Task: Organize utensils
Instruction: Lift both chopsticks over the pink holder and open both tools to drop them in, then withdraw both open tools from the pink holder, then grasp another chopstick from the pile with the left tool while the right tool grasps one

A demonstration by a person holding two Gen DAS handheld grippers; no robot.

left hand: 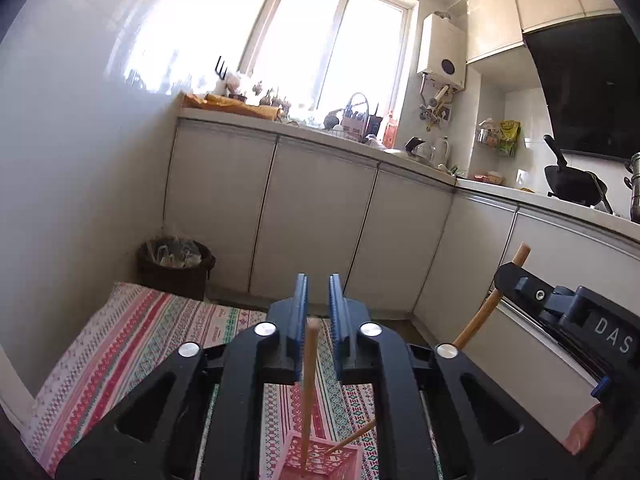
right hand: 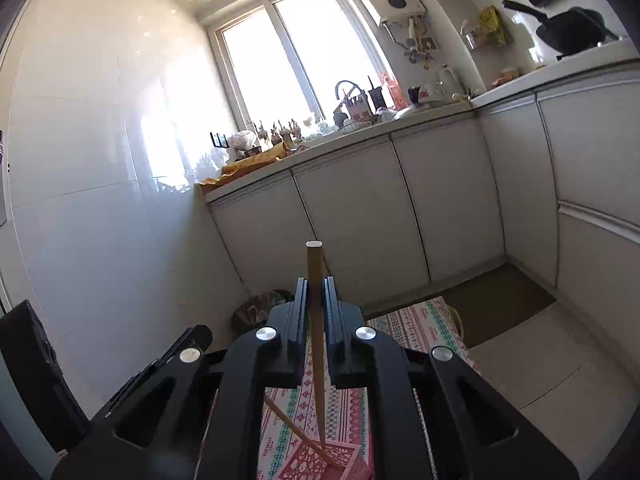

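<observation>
1. Chopsticks stand in a pink lattice holder [left hand: 320, 458] on the striped cloth [left hand: 132, 336] covering the table.
2. One chopstick [left hand: 309, 384] rises upright between the pads of the left gripper [left hand: 319, 312]; those jaws are spread a little, with daylight on both sides of the stick, so nothing is pinched.
3. Its lower end sits inside the holder.
4. The other chopstick [right hand: 316, 320] runs up through the right gripper [right hand: 316, 304], whose jaws sit nearly together, close against the stick; whether they press it I cannot tell.
5. That stick's tip also reaches down into the holder [right hand: 320, 460].
6. From the left camera, the right gripper shows at the right edge with its stick slanting down toward the holder.
</observation>
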